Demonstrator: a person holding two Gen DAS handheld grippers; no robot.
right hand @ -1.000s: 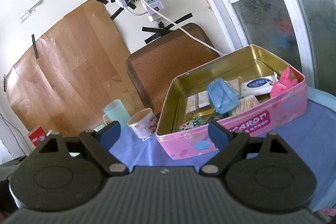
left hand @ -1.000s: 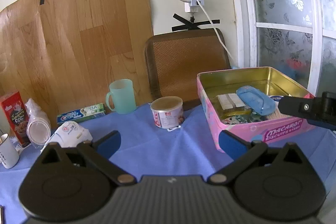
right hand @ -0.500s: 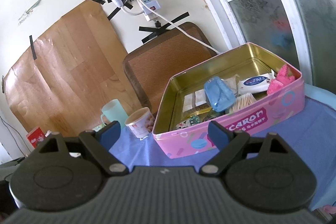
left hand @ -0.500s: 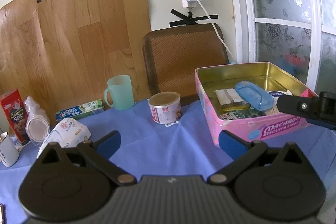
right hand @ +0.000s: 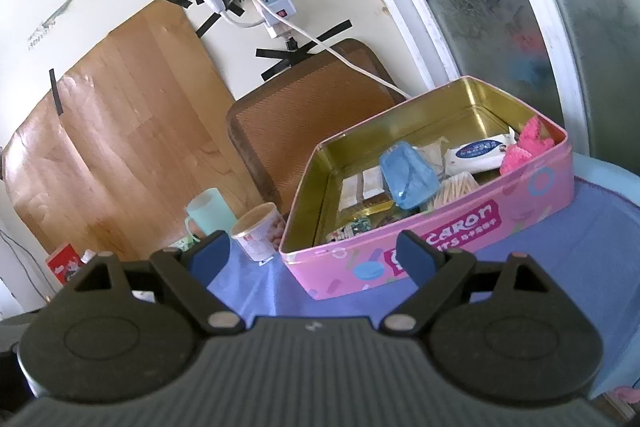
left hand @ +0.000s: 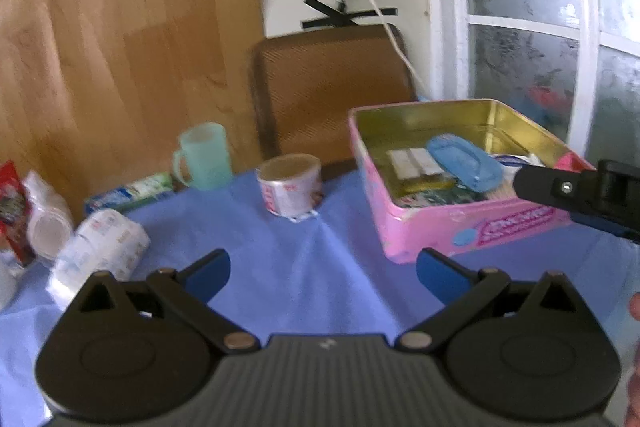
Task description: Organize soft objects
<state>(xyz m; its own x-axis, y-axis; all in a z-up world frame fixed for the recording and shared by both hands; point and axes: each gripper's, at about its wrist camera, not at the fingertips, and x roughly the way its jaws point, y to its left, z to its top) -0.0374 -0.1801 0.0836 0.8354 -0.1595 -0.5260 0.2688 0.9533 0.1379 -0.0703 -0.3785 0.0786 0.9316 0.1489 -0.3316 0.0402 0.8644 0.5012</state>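
Both the left gripper [left hand: 322,269] and the right gripper [right hand: 310,253] hang released, holding nothing, over the blue tablecloth [left hand: 288,259]. Just past the left one's left fingertip lies a soft white printed tissue pack [left hand: 100,247]. Beyond the right fingertips stands the open pink rectangular biscuit tin [right hand: 460,227], holding a pink fluffy cloth [right hand: 528,143], a white wipes packet [right hand: 478,153] and a translucent blue plastic case [right hand: 408,181].

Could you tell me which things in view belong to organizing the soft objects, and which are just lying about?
Belong to the job:
pink tin
pink fluffy item in the tin
wipes pack in the tin
tissue pack on the blue cloth

Just lying about:
green mug
paper cup
toothpaste box
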